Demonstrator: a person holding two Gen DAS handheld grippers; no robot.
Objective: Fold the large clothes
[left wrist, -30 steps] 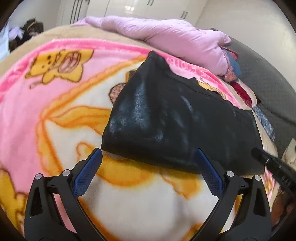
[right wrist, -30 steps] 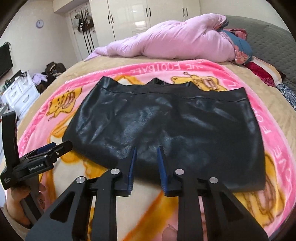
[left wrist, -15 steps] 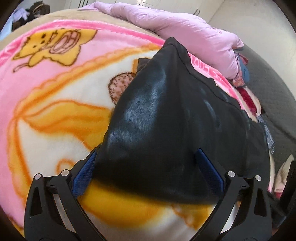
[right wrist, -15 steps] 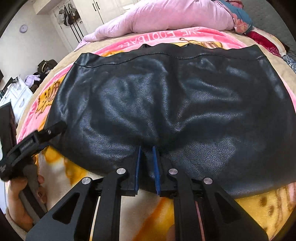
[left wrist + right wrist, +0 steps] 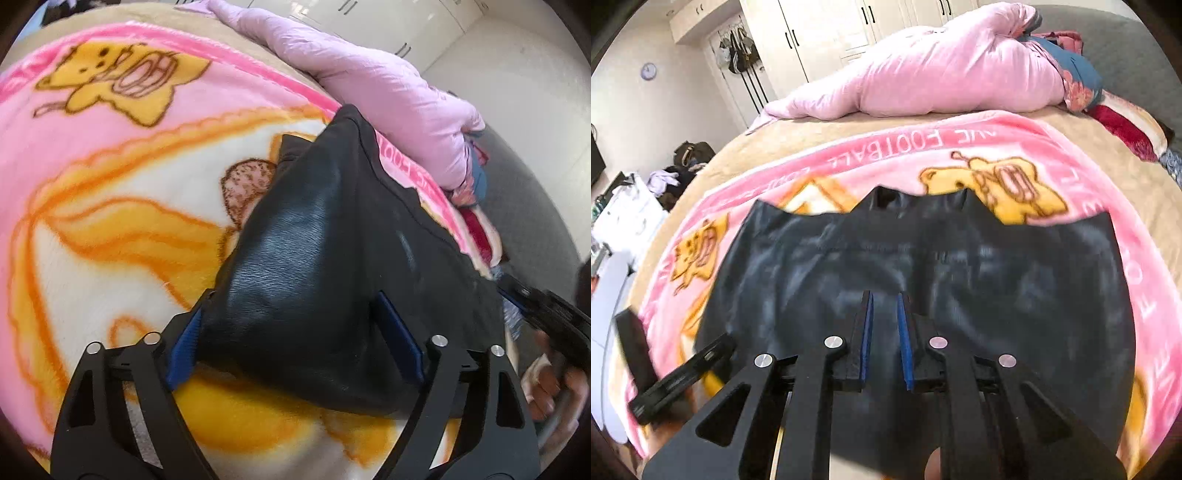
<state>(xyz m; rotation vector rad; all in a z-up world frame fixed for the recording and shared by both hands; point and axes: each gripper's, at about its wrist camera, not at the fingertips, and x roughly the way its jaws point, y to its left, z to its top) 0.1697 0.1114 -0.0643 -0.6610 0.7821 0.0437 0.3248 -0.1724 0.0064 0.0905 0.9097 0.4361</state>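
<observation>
The black, glossy leather-look garment (image 5: 923, 295) lies spread flat on the pink fleece cartoon blanket (image 5: 1052, 147) that covers the bed, its waistband edge toward the heaped pale pink quilt (image 5: 942, 74) at the far side. No fold shows in it, so the folding appears barely begun: the hems have to be gripped and every fold is left to make.

The left gripper (image 5: 291, 332) straddles the near left corner of the garment; its fingers stand wide but have just been closing, with the corner between them and the blue pads not yet pressing on it. The right gripper (image 5: 884, 339) sits at the middle of the near hem, its fingers narrow, nearly together; whether they pinch any fabric cannot be told through the blur.

White lettering on the blanket's pink border reads "FOOTBALL", seen upside down. Other lettering runs along the right border, too partial to read.
</observation>
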